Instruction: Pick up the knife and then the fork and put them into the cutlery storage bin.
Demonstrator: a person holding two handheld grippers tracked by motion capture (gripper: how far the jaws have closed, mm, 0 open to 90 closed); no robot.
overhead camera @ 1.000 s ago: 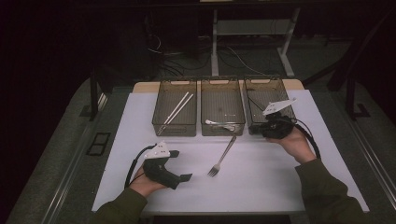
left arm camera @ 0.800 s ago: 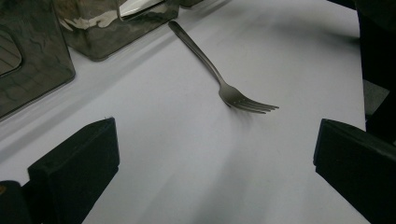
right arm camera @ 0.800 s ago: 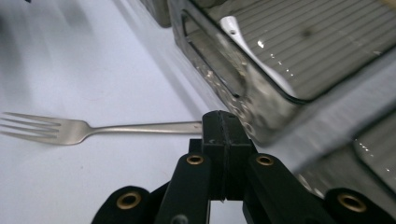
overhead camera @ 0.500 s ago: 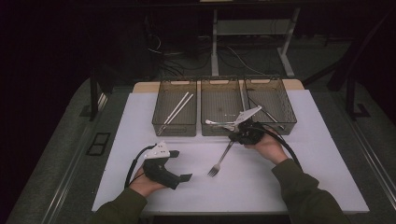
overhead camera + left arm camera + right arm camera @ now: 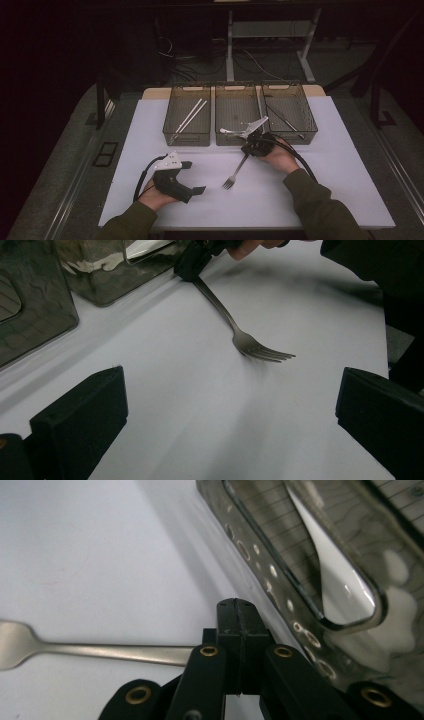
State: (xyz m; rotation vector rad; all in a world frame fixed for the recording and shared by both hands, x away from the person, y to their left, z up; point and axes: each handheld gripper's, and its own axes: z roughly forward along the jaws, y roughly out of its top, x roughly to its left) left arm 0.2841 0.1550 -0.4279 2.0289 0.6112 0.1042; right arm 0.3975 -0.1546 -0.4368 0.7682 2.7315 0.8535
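your right gripper (image 5: 251, 146) sits clenched at the fork (image 5: 236, 172) handle's end; your left gripper (image 5: 195, 177) rests released.

The fork (image 5: 240, 335) was brushed metal with a dull satin sheen. The tabletop (image 5: 320, 200) wore a smooth, matt white sheet like paper. At its 12 o'clock edge, the three trays (image 5: 187, 140) were smoky translucent plastic, glossy, with ribbed floors. Each hand-held gripper (image 5: 237, 612) had matt black plastic jaws; brass-coloured rivets shone on the right one. The sleeves (image 5: 325, 210) were soft olive cloth.
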